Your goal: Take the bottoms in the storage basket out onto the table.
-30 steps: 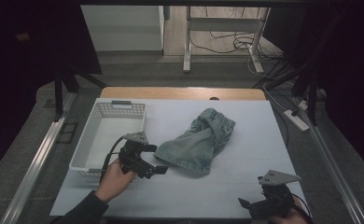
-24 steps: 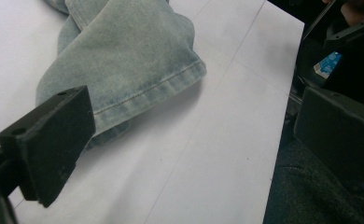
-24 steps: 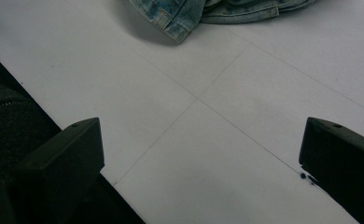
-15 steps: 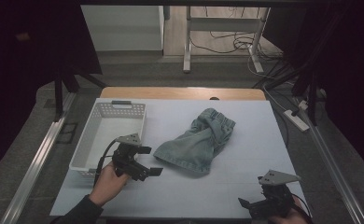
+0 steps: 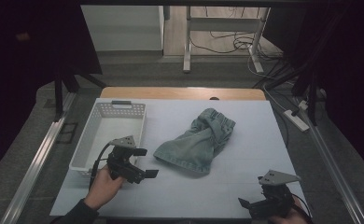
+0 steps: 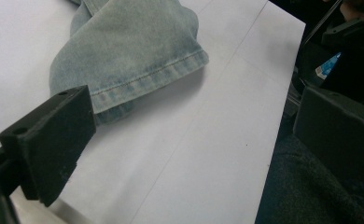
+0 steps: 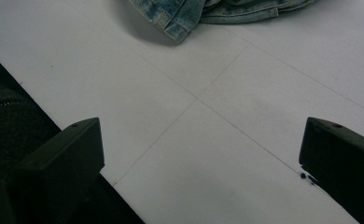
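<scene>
A crumpled pair of light blue jeans (image 5: 198, 139) lies in the middle of the white table (image 5: 255, 140). My left gripper (image 5: 145, 163) is held just left of the jeans' near hem, open and holding nothing. In the left gripper view the stitched hem (image 6: 138, 65) lies ahead of the left gripper (image 6: 194, 109), a little beyond its jaws. My right gripper (image 5: 258, 205) sits low at the table's near right edge, open and apart from the cloth. In the right gripper view the right gripper (image 7: 203, 135) frames bare table, with the jeans (image 7: 189, 14) far ahead.
A white perforated basket (image 5: 106, 135) with nothing in it stands at the left of the table, right behind my left hand. Dark frame posts and a metal rail flank the table. Cables and a power strip (image 5: 297, 120) lie on the floor at the right.
My left gripper has drawn back leftward from the jeans' hem, leaving a small gap. The jeans and my right gripper have stayed put.
</scene>
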Demonstrator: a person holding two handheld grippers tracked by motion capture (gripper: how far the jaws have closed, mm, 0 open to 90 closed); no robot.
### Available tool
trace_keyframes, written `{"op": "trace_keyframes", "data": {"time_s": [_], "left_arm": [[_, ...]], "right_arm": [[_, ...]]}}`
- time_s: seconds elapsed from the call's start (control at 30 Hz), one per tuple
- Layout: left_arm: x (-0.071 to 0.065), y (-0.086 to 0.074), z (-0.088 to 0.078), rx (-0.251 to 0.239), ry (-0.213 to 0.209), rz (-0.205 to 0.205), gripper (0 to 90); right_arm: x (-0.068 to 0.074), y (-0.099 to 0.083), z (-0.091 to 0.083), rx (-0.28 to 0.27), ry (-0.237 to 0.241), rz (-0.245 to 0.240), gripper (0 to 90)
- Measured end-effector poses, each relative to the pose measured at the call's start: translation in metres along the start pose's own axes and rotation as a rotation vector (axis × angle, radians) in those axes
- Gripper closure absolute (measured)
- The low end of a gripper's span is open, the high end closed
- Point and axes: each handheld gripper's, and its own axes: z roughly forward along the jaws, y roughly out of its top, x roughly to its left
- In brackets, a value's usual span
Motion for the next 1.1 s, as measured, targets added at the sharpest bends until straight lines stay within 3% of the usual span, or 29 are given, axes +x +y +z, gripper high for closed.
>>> {"op": "trace_keyframes", "data": {"time_s": [0.53,1.1], "left_arm": [[0.002,-0.012,-0.011,-0.008,0.009,-0.027,0.0],[0.002,-0.029,-0.033,-0.035,0.063,-0.055,0.0]], "right_arm": [[0.0,0.0,0.0,0.0,-0.002,0.0,0.2],[0.001,0.0,0.0,0.001,-0.004,-0.004,0.2]]}}
